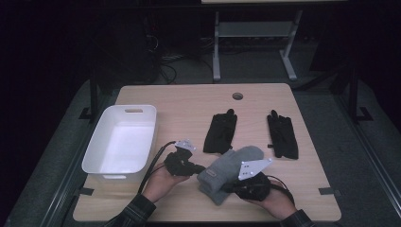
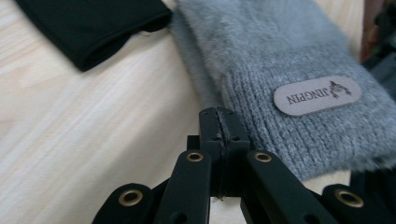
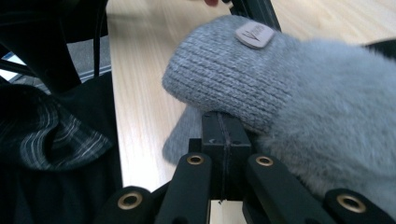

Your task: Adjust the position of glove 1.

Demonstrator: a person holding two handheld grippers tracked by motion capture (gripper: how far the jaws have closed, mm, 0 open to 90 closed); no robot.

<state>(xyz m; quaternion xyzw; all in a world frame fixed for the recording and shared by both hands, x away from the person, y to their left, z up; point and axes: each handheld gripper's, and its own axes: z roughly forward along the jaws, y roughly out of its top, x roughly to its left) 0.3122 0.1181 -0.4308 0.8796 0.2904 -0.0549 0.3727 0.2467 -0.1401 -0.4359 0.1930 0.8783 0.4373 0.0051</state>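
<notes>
Dark floor and a metal-legged bench frame surround a light wooden table [image 1: 189,104], which in the high view carries a white plastic bin [image 1: 120,142] at its left, a black glove [image 1: 221,133] near the middle and a second black glove [image 1: 283,135] well apart to its right. Nearer the person, a stacked pair of grey knitted mittens [image 1: 227,172] lies between the two hands, cuffs toward the front edge. At their left edge sits the left gripper [image 1: 195,168], held in the left hand [image 1: 163,178], and at their right edge the right gripper [image 1: 232,188], held in the right hand [image 1: 274,201]; from this height the jaw tips are too dark to read. From the left gripper view, the left gripper [image 2: 218,116] has its jaws pressed together with nothing between them, their tips right at the ribbed cuff of the grey mittens [image 2: 289,70], whose cuff bears a small label [image 2: 317,95]; the cuff of a black glove [image 2: 93,28] lies on the wood beyond. From the right gripper view, the right gripper [image 3: 223,122] likewise has its jaws shut flat on each other, tucked just under the overhanging cuff of the upper grey mitten [image 3: 280,93], probably touching it, with a plaid sleeve [image 3: 60,135] at the left.
</notes>
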